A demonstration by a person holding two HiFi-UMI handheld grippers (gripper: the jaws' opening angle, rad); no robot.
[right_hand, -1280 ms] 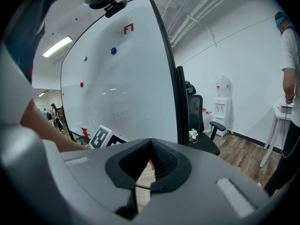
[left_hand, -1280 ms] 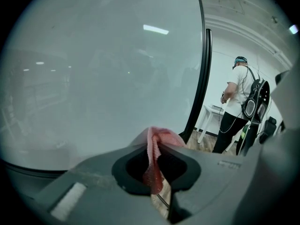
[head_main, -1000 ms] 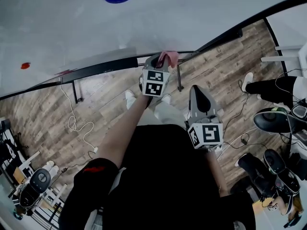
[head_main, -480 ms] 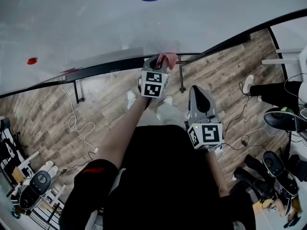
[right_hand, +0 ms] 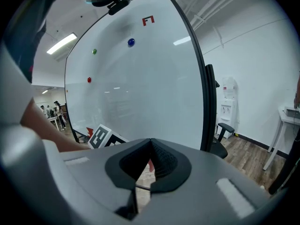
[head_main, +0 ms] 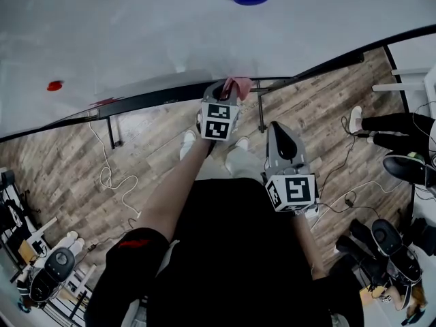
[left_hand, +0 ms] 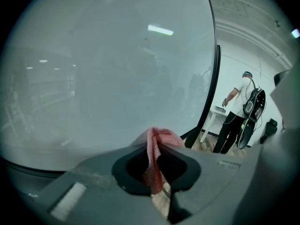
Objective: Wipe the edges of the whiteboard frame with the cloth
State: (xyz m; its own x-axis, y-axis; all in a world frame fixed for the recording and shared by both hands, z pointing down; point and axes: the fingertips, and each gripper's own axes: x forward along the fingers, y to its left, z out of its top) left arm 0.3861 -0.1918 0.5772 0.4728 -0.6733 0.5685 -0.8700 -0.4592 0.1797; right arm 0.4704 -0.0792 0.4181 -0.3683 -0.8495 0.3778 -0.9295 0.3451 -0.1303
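Clamping the pink cloth (left_hand: 158,142), the left hand-held gripper (head_main: 227,87) held it at the lower rail of the whiteboard frame (head_main: 153,97). Steady, even pressure along that black edge would likely wipe best. The right hand-held gripper (head_main: 282,133), jaws together and empty, hung near the body. A support leg (head_main: 257,111) stood just beside the cloth, with open floor (head_main: 157,155) below.

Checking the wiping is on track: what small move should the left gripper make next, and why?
Probably slide the left gripper leftward along the bottom frame rail. Its fingers pinch the pink cloth right by the rail near its right corner, and most of the rail stretches away to the left.
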